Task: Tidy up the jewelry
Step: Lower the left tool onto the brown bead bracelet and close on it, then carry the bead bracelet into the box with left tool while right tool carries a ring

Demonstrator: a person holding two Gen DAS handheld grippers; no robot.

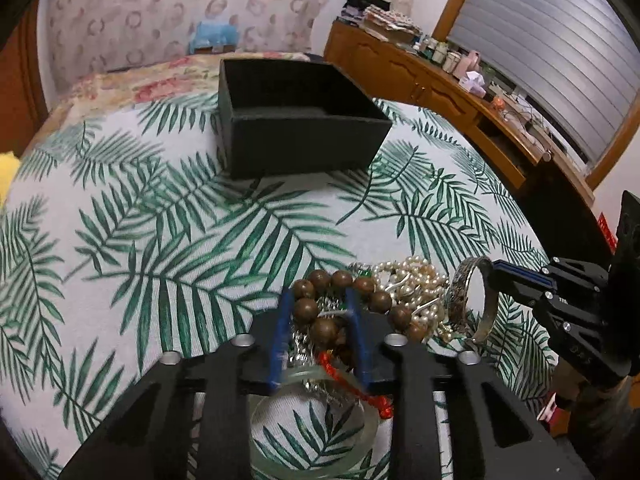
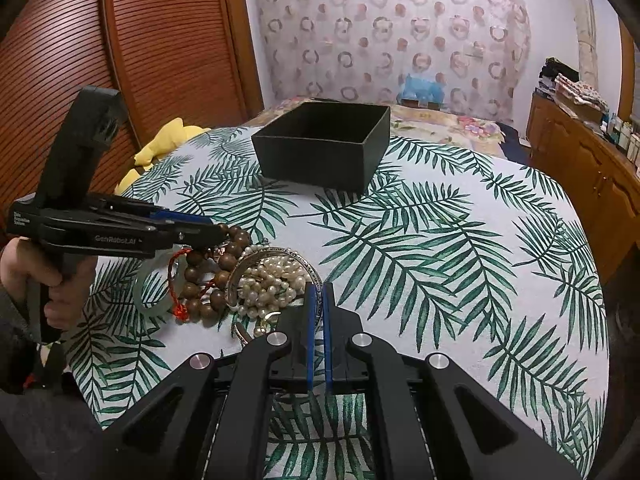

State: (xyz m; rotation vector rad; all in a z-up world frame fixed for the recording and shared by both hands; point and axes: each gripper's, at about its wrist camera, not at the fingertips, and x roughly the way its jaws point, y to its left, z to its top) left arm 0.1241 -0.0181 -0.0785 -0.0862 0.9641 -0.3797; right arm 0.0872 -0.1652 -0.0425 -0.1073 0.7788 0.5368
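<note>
A pile of jewelry lies on the leaf-print tablecloth: a brown wooden bead bracelet (image 1: pixel 320 316) (image 2: pixel 208 280), a pearl necklace (image 1: pixel 416 280) (image 2: pixel 268 284), a silver bangle (image 1: pixel 474 300) (image 2: pixel 280 258), a pale green jade bangle (image 1: pixel 316 424) (image 2: pixel 146 292) and a red cord (image 1: pixel 352 388). My left gripper (image 1: pixel 320 300) (image 2: pixel 218 230) is partly open, its blue fingers around the wooden beads. My right gripper (image 2: pixel 318 290) (image 1: pixel 494 270) is shut on the silver bangle's rim, which stands tilted on edge. An open black box (image 1: pixel 296 120) (image 2: pixel 324 144) sits farther back, empty as far as I can see.
The round table's edge (image 2: pixel 592 320) curves away to the right. A wooden sideboard (image 1: pixel 460 92) with clutter stands along the right wall. A yellow soft thing (image 2: pixel 160 144) lies beyond the table's left edge. A wooden sliding door (image 2: pixel 140 60) is on the left.
</note>
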